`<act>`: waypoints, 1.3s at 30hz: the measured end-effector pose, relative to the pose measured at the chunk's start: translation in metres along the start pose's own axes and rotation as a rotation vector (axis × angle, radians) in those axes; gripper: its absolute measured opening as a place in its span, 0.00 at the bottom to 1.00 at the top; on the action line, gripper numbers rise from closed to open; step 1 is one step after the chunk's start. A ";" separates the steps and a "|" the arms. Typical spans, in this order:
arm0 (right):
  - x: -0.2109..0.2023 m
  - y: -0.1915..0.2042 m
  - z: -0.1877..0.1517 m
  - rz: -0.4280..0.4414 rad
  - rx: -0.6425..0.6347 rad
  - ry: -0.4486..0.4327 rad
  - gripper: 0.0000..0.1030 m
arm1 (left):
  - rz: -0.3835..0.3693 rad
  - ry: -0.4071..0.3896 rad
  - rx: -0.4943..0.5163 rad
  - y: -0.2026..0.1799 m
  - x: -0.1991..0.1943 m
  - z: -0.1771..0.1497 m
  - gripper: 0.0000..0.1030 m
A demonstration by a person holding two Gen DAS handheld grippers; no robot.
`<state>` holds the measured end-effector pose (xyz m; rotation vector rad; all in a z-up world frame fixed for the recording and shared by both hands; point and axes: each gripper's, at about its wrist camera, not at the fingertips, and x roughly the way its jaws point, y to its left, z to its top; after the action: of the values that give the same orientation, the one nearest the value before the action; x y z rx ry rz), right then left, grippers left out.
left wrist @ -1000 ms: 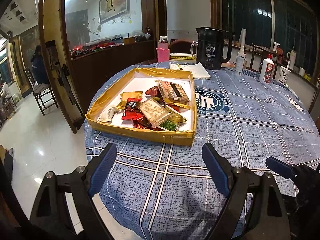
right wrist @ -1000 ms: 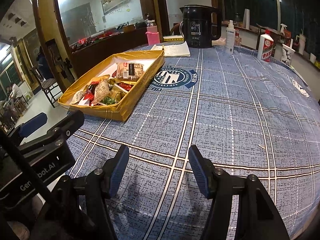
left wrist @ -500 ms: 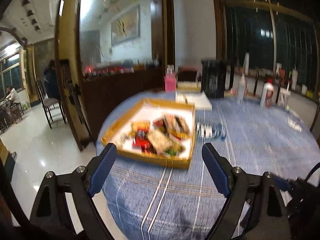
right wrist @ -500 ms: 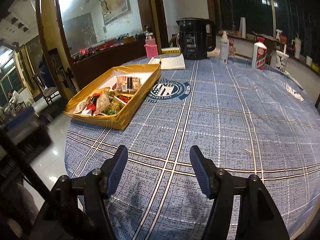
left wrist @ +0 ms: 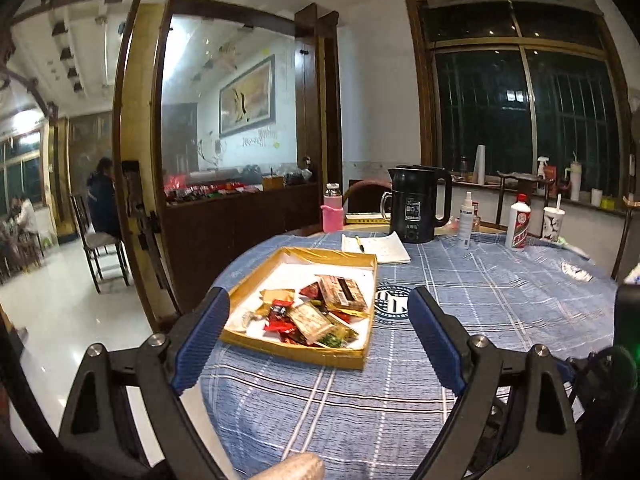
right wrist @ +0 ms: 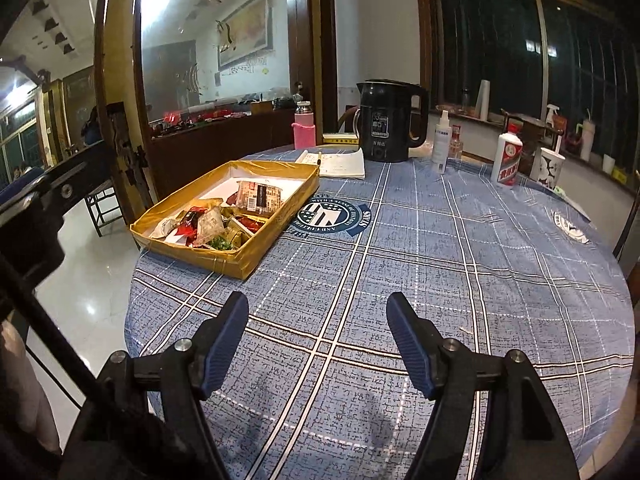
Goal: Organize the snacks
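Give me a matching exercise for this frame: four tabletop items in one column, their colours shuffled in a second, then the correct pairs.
Items:
1. snack tray
2. kettle
3. water bottle
4. liquor bottle

Colours:
A. white with red label
B. pink sleeve
C. gold
D. black

Pairs: 1-C, 2-D, 3-B, 4-A
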<state>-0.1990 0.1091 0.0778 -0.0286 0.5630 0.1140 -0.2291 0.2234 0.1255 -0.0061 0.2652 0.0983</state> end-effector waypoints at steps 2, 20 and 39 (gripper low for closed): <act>0.000 -0.001 -0.001 -0.001 0.002 0.001 0.70 | -0.001 0.017 -0.015 0.001 0.004 0.000 0.88; 0.015 0.000 -0.004 -0.005 -0.009 0.053 0.70 | 0.008 0.111 -0.041 0.006 0.032 -0.014 0.90; 0.027 0.012 -0.009 0.005 -0.048 0.088 0.70 | 0.037 0.190 -0.029 0.008 0.055 -0.029 0.91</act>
<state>-0.1831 0.1230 0.0556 -0.0791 0.6487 0.1320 -0.1848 0.2365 0.0830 -0.0397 0.4541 0.1382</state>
